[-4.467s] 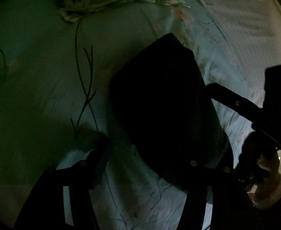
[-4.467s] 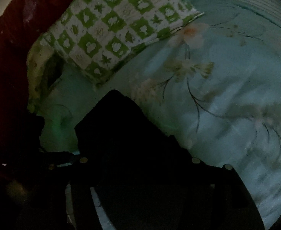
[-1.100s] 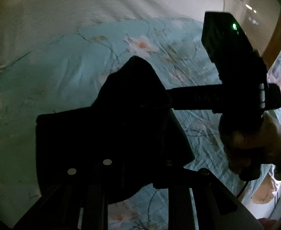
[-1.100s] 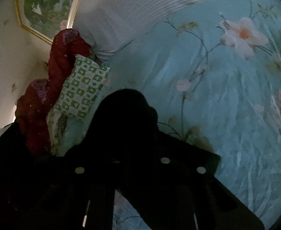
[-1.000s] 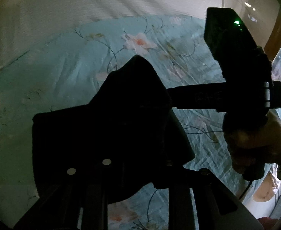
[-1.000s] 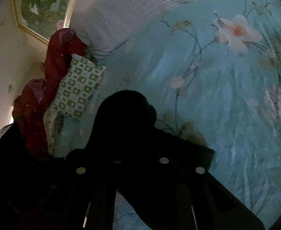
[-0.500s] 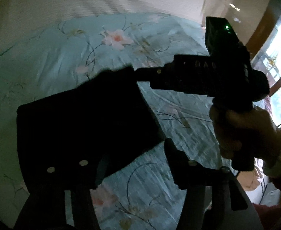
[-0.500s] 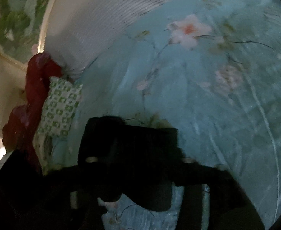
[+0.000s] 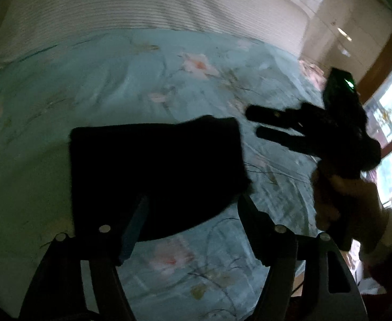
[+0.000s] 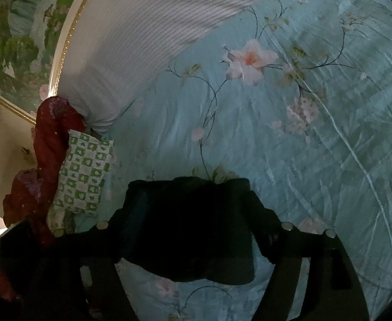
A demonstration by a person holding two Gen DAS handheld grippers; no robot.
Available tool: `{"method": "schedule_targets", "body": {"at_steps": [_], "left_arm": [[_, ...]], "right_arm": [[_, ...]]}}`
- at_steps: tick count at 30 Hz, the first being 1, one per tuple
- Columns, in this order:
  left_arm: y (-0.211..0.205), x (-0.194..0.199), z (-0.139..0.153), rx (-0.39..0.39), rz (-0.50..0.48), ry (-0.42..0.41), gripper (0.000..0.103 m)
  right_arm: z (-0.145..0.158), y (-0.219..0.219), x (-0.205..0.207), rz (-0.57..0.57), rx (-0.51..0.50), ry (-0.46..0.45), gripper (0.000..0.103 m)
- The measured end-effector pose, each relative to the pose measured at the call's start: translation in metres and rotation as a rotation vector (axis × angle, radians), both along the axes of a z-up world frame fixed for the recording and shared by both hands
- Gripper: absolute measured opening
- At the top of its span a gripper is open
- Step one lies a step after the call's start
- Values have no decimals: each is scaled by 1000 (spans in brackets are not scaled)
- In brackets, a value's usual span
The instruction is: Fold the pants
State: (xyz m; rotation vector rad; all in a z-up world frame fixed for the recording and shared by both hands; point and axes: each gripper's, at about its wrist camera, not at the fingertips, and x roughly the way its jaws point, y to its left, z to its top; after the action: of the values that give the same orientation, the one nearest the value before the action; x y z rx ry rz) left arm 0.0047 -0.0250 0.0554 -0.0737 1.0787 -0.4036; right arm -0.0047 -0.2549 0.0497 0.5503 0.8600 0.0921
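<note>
On the bed (image 9: pixel 62 85), over its teal floral cover, dark pants (image 9: pixel 153 176) lie folded into a flat, compact block. Versus a second ago: both claws were clenched on the cloth with a peak of fabric pulled up between them; now both have just been opening, the peak is gone and the pants lie flat and released. Left claw (image 9: pixel 193 222) stands with jaws wide apart, the near edge of the pants showing between the fingers, pads not pressing on it. Right claw (image 10: pixel 193 227) is likewise spread wide with the pants (image 10: pixel 190 224) seen between its fingers, no grip visible. Left wrist view only: the right claw (image 9: pixel 252 123) from outside, just beside the pants' right edge and clear of it, two fingers splayed and pointing at the cloth, a hand (image 9: pixel 340 203) gripping its handle, a green light on its body, a window at far right. Right wrist view only: a green-and-white checked pillow (image 10: pixel 85 171), a red cloth heap (image 10: pixel 49 139) beside it, a framed landscape painting (image 10: pixel 22 45) on the wall. A white striped sheet (image 10: pixel 148 40) shows in both views. Long axis of the folded block runs left-right in the left wrist view, top edge roughly level; the waist end cannot be told, too dark.
</note>
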Motion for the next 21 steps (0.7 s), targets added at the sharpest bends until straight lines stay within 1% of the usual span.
{"method": "schedule_targets", "body": {"at_steps": [5, 7, 10, 12, 16, 21], "left_arm": [[34, 7, 0, 5, 86, 8, 74], [47, 9, -1, 7, 118, 13, 75], [67, 15, -4, 6, 166, 31, 76], [77, 20, -6, 3, 191, 44, 78], [89, 28, -14, 7, 234, 67, 81], [104, 40, -30, -1, 281, 120, 81]], "right_arm": [[5, 25, -2, -21, -120, 7, 81], [7, 37, -2, -18, -167, 5, 89], [5, 49, 1, -26, -232, 33, 91], [0, 54, 5, -36, -273, 65, 91], [-11, 53, 6, -58, -275, 105, 92], [-22, 52, 5, -73, -264, 138, 92]]}}
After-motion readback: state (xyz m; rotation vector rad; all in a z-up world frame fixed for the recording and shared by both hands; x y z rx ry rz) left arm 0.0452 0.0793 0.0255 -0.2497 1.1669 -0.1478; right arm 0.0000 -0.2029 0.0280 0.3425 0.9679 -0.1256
